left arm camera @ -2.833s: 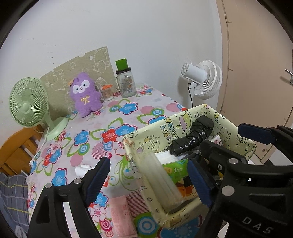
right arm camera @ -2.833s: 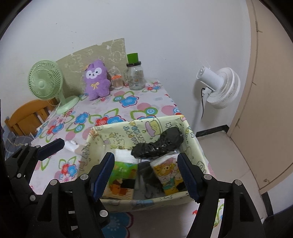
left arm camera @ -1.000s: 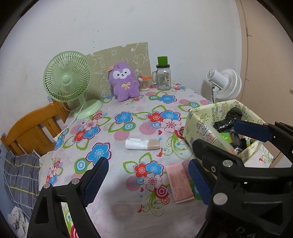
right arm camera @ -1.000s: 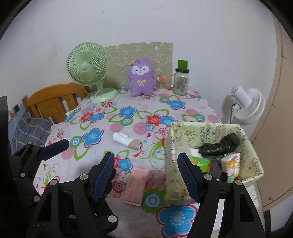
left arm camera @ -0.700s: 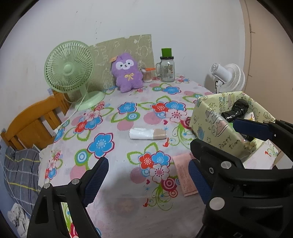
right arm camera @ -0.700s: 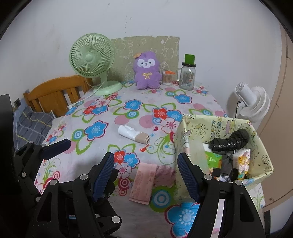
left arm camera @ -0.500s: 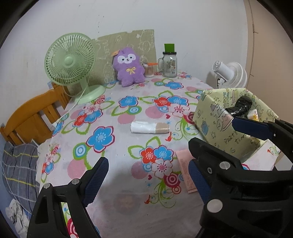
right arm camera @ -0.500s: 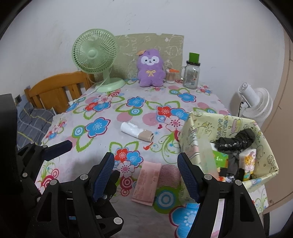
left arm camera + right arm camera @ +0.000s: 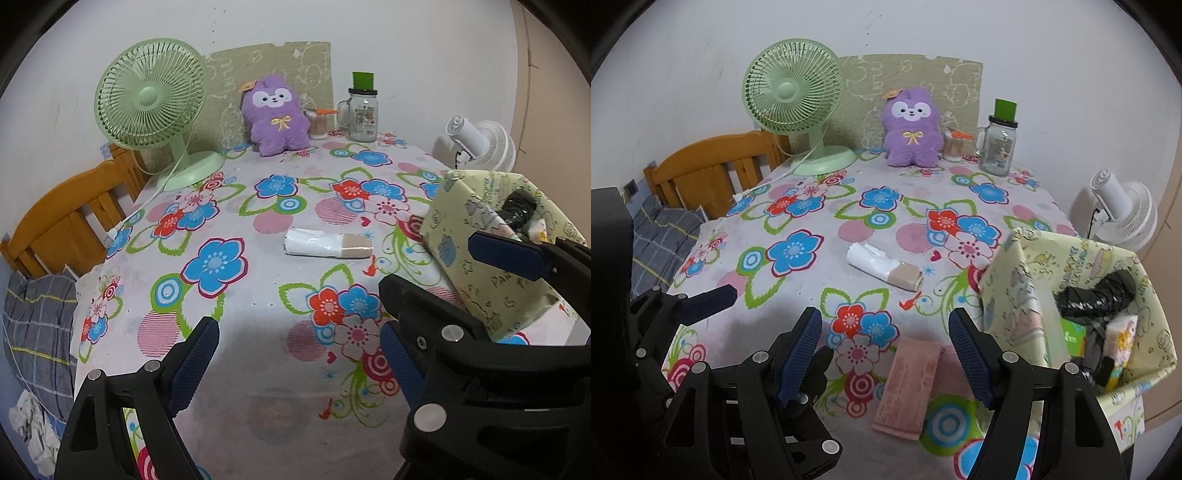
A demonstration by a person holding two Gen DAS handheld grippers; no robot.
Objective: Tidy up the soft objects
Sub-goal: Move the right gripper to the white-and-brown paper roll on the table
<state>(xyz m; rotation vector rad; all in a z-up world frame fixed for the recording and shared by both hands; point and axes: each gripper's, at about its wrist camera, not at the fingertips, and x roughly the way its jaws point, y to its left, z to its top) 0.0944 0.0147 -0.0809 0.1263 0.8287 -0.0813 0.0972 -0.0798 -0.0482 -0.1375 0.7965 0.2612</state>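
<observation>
Hanging empty, both grippers' jaws apart; storage box (image 9: 491, 280) lettering possibly "PARTY".

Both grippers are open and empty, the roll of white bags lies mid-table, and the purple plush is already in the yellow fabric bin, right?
Not quite. The purple plush is not in the yellow fabric bin; the right wrist view shows it upright at the table's far edge, against the wall. The rest holds: left gripper and right gripper open and empty, roll of white bags mid-table.
</observation>
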